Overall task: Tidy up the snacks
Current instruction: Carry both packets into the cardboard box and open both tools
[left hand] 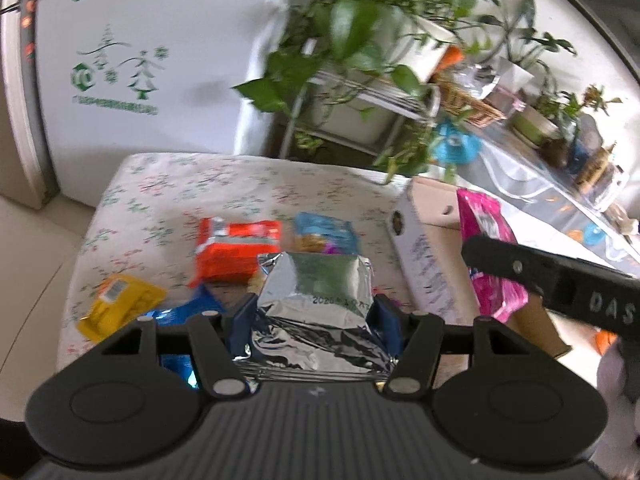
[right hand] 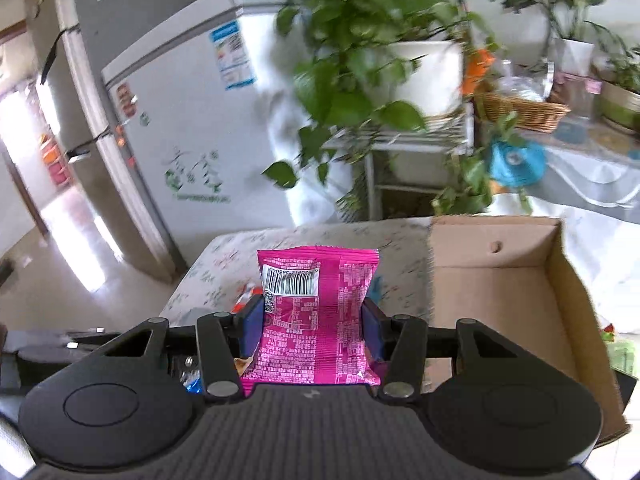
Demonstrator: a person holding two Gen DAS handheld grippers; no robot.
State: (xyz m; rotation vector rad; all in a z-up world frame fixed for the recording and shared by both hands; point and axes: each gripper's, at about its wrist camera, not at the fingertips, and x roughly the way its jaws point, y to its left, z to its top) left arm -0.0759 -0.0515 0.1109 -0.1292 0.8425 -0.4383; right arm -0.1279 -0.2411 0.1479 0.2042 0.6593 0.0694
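- A silver foil packet [left hand: 316,300], crinkled, with a printed date across its face, is pinched upright between the left claw [left hand: 316,312]'s blue pads, above the desk [left hand: 168,188].
- A pink packet [right hand: 316,312], barcode label near its top left and fine white print all over, stands upright, clamped in the right claw [right hand: 314,328].
- An orange-red packet [left hand: 236,252] lies flat mid-desk; a blue packet [left hand: 326,232] lies just right of it.
- A yellow packet [left hand: 120,306] lies at the near left; a dark blue packet [left hand: 188,308] is beside it.
- An open cardboard box [right hand: 496,292] sits at the desk's right side, with bare brown floor.
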